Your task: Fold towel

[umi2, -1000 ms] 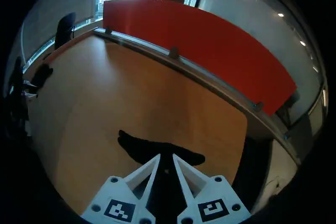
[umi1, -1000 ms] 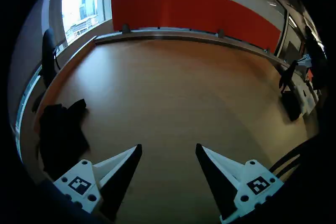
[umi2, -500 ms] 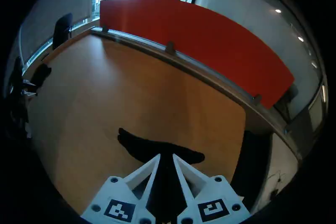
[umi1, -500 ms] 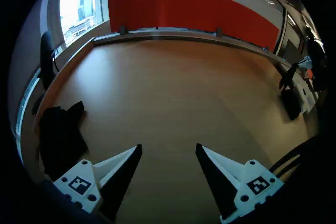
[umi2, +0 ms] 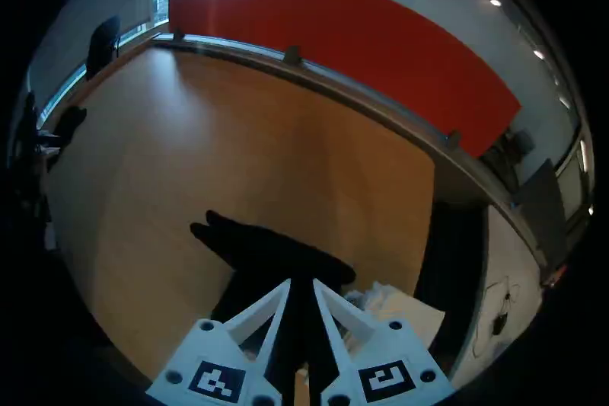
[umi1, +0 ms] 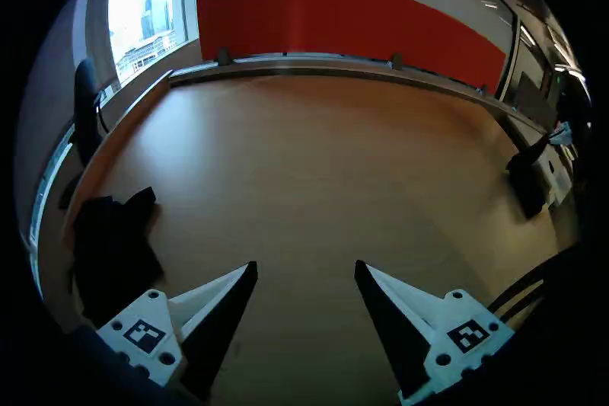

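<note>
Two views | right claw (umi2: 301, 282) clamps towel (umi2: 251, 242) (black) | left claw (umi1: 304, 269) spread

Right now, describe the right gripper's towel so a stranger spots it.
Start at the wooden table by the red partition. Near its front edge lies the towel, pinched between the right gripper fingers. It is black, unlike the pale crumpled heap beside it.

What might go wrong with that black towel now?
The right claw alone pinches the black cloth towel, so it may slip out or bunch up. The towel sits near the edge of the brown wooden table and might slide off. The left claw is open, holding nothing, so it cannot help yet.
</note>
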